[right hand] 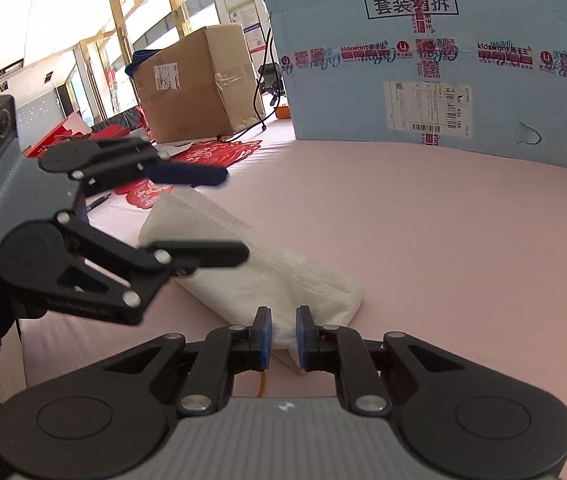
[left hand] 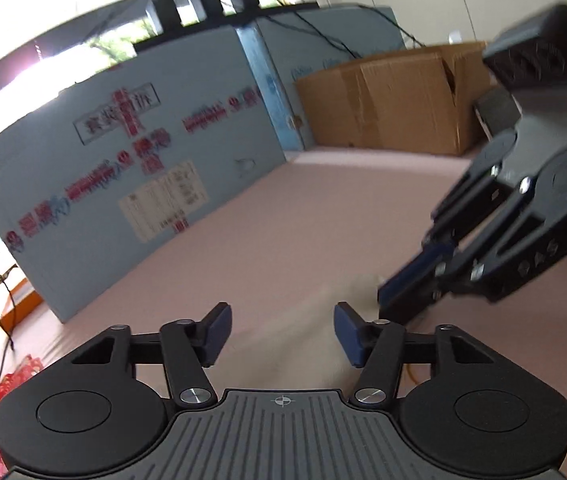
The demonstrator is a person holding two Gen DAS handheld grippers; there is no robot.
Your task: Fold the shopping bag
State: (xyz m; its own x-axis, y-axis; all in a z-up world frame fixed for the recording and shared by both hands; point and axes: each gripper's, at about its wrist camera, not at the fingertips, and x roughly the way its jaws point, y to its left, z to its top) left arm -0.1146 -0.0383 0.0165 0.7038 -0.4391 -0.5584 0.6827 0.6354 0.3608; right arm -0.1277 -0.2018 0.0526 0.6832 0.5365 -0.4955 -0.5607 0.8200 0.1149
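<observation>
A white shopping bag, folded into a long strip, lies on the pink table. My right gripper is at the strip's near end, its blue pads close together with the white fabric filling the gap. My left gripper comes in from the left over the strip's far part, one finger above it and one in front, jaws apart. In the left wrist view the left gripper stands open over the blurred pale bag, and the right gripper reaches down from the right to the bag's edge.
A big blue carton stands across the back of the table, a brown cardboard box to its left. Red paper cuttings and a pen lie at the far left. An orange cable runs under the right gripper.
</observation>
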